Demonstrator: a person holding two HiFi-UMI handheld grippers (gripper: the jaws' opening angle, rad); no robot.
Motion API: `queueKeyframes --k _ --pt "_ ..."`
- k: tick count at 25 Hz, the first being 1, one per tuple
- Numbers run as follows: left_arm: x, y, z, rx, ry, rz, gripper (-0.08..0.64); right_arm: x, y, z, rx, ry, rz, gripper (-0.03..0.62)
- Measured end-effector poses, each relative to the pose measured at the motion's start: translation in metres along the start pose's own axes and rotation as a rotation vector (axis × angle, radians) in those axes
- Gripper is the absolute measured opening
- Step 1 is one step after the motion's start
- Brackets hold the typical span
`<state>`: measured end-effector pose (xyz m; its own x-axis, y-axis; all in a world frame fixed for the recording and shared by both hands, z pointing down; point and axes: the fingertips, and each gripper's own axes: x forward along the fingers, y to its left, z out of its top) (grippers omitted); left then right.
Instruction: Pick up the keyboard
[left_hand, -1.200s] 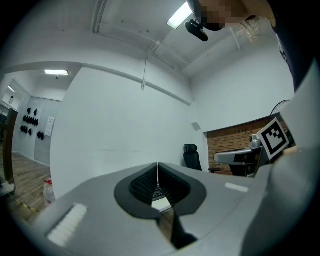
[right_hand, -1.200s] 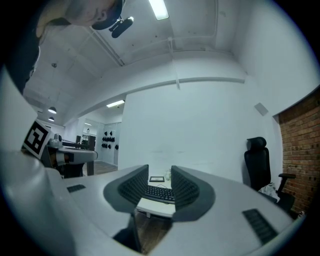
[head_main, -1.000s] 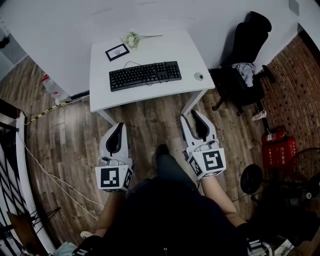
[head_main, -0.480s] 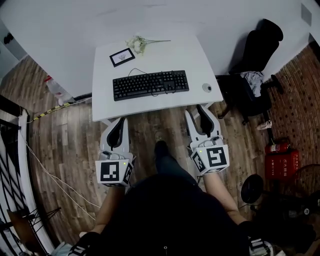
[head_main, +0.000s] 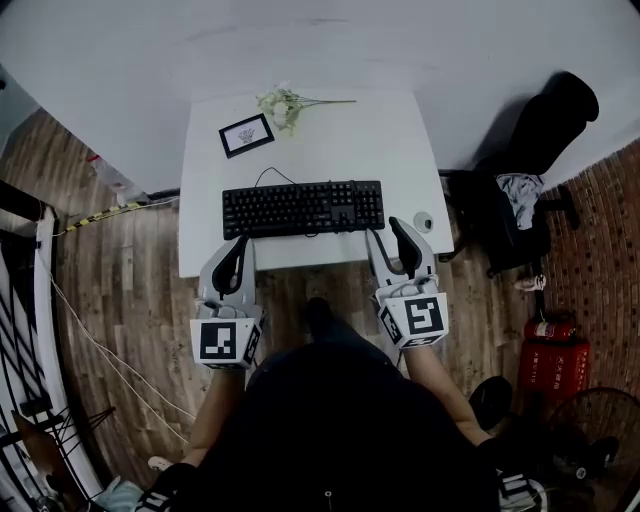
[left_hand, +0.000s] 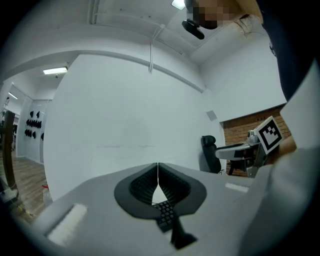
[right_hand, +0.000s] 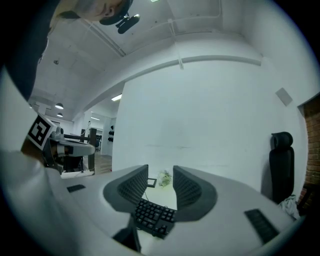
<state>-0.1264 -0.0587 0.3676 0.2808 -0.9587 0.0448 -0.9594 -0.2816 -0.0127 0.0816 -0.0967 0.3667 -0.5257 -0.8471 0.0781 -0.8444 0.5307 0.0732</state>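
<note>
Keyboard (head_main: 303, 208) lay flat on the white bench (head_main: 400, 140), near the front edge, long side across, cable running off its back. Head view gave the whole layout: picture frame (head_main: 246, 135) and flower sprig (head_main: 283, 103) at the back of the bench, mouse (head_main: 424, 221) just beside the keyboard's right end, black chair (head_main: 540, 150) off to the right on the wood floor (head_main: 120, 300), and something red (head_main: 553, 365) by the brick wall (too small to name).

That view did not show the finger gaps clearly; the gripper views did. Left gripper (head_main: 238, 252) sat at the bench's front edge, level, tips just short of the keyboard's left end. Its own view showed the fingers (left_hand: 142, 185) pressed fully together, tips meeting, nothing between them, with a corner of the keyboard low in front. That view also caught the other gripper's marker cube and the chair off to the right (neither frame nor flowers).

Right gripper (head_main: 386, 232) sat at the front edge by the keyboard's right end, near the mouse. Its view showed the fingers (right_hand: 132, 187) apart, a moderate gap, pads clear of everything. The keyboard's end lay low between and ahead of them, not gripped, and the frame and flowers showed through the gap. Contact with the keyboard could not be confirmed for either gripper.
</note>
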Motion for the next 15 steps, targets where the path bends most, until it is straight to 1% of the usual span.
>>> queueKeyframes --k 2,7,11,15 --pt "0.023 0.007 -0.006 0.000 0.024 0.007 0.012 0.020 -0.014 -0.007 0.004 0.009 0.016 0.133" --pt "0.075 0.026 -0.025 -0.017 0.050 0.029 0.014 0.066 -0.047 -0.031 0.017 0.053 0.031 0.133" --pt "0.101 0.038 -0.044 -0.051 0.096 0.036 0.014 0.088 -0.064 -0.058 0.020 0.123 0.047 0.133" --pt "0.115 0.047 -0.058 -0.074 0.134 0.049 0.014 0.103 -0.078 -0.087 0.027 0.189 0.052 0.133"
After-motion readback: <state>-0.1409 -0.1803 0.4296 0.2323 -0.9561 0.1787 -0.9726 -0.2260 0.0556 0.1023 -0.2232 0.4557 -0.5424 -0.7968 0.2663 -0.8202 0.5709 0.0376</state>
